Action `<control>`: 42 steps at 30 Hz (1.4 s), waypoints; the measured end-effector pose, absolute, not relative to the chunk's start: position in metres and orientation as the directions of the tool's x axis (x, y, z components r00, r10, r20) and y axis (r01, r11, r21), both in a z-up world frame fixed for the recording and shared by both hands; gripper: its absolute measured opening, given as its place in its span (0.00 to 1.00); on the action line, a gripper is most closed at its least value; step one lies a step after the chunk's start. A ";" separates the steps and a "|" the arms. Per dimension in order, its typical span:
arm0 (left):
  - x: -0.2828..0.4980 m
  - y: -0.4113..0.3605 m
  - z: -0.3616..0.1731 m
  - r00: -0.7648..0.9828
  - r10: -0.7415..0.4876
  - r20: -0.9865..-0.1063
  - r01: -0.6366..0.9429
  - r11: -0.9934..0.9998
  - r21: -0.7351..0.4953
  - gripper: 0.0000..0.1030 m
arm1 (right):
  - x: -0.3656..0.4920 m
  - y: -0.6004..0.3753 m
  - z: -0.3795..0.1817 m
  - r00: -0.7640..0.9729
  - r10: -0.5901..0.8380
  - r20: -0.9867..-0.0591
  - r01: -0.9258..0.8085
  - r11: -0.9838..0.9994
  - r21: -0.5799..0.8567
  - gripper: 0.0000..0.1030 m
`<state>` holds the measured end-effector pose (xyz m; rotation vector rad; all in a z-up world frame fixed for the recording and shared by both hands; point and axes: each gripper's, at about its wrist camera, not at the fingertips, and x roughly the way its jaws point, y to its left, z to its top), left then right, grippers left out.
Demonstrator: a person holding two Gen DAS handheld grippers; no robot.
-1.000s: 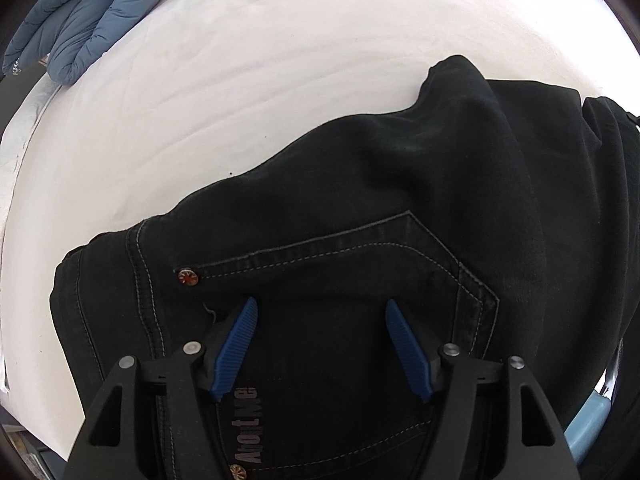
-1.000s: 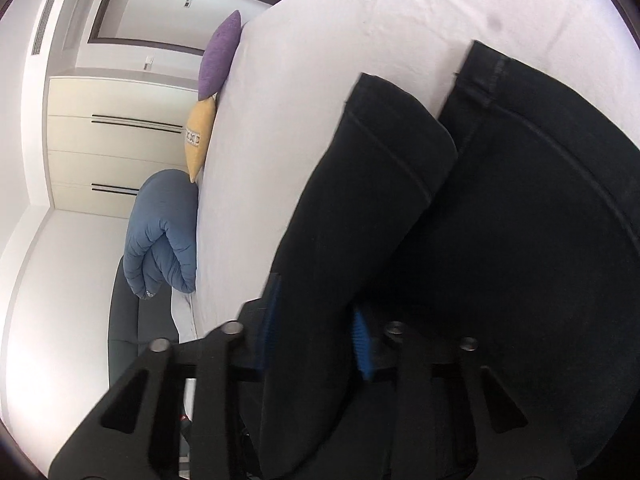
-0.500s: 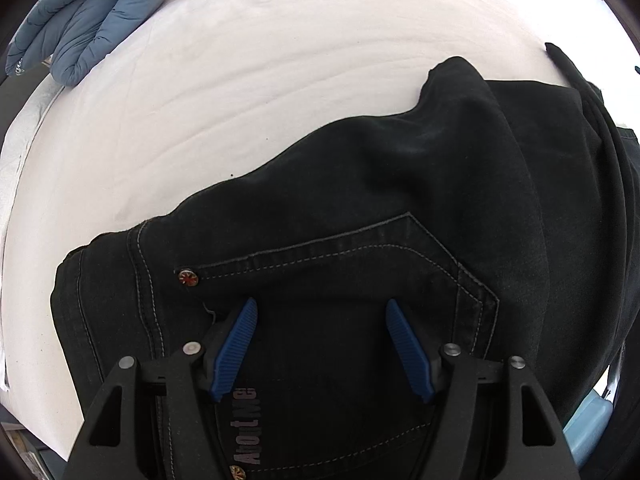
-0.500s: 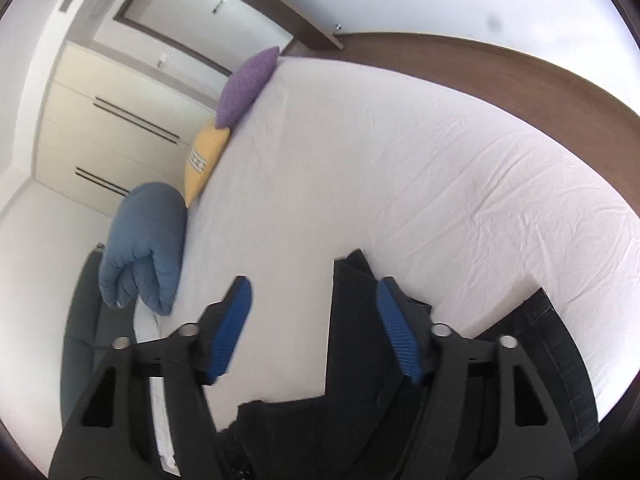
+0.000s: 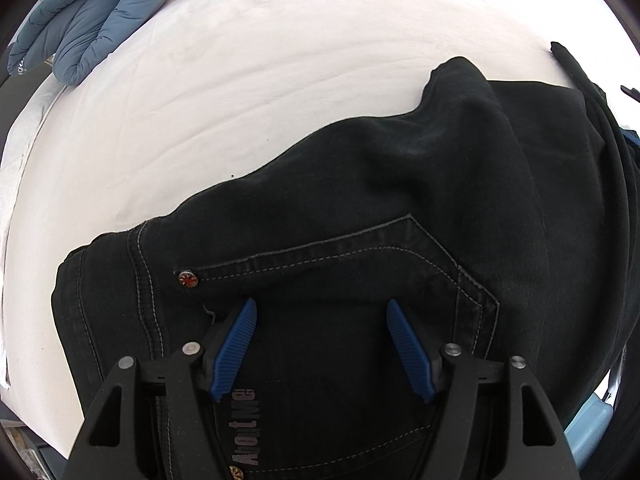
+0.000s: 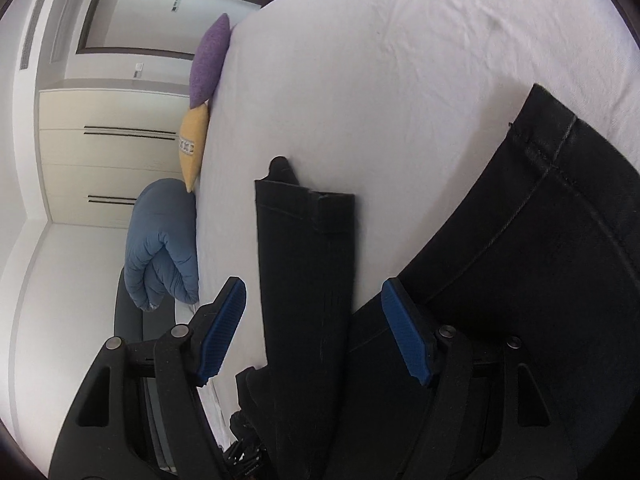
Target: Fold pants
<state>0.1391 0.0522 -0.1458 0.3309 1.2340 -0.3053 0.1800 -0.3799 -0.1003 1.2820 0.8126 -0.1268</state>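
Observation:
Black jeans (image 5: pixel 380 208) lie on a white bed (image 5: pixel 280 60). In the left wrist view I see the seat with a back pocket and a rivet. My left gripper (image 5: pixel 320 348) is open, hovering over the pocket with nothing between its blue pads. In the right wrist view a narrow folded leg of the jeans (image 6: pixel 308 264) runs up between the spread fingers of my right gripper (image 6: pixel 316 332), which is open and not clamped on it. Another leg with its hem (image 6: pixel 540 240) lies to the right.
A folded blue duvet (image 5: pixel 88 20) lies at the bed's far left corner; it also shows in the right wrist view (image 6: pixel 160 240). A yellow pillow (image 6: pixel 192 148) and a purple pillow (image 6: pixel 210 60) lie along the bed's edge. Cream wardrobes (image 6: pixel 100 160) stand beyond.
My right gripper was shut on the jeans leg a second ago; it opened, swung up and came back down over the leg. The left gripper has stayed put.

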 end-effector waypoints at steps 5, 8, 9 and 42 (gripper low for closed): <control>0.140 0.052 -0.146 0.302 -0.050 -0.952 0.401 0.913 0.079 0.69 | 0.199 -0.384 -0.117 0.700 0.355 -0.620 0.520 0.342 0.782 0.61; 0.140 0.053 -0.146 0.302 -0.051 -0.952 0.401 0.913 0.079 0.69 | 0.213 -0.385 -0.127 0.684 0.362 -0.634 0.541 0.331 0.773 0.49; 0.140 0.053 -0.146 0.303 -0.051 -0.952 0.400 0.913 0.078 0.69 | 0.214 -0.387 -0.125 0.684 0.368 -0.630 0.538 0.329 0.776 0.40; 0.153 0.053 -0.139 0.282 -0.071 -0.957 0.421 0.905 0.058 0.69 | -0.065 -0.366 -0.043 0.661 -0.001 -0.751 0.685 0.409 0.603 0.02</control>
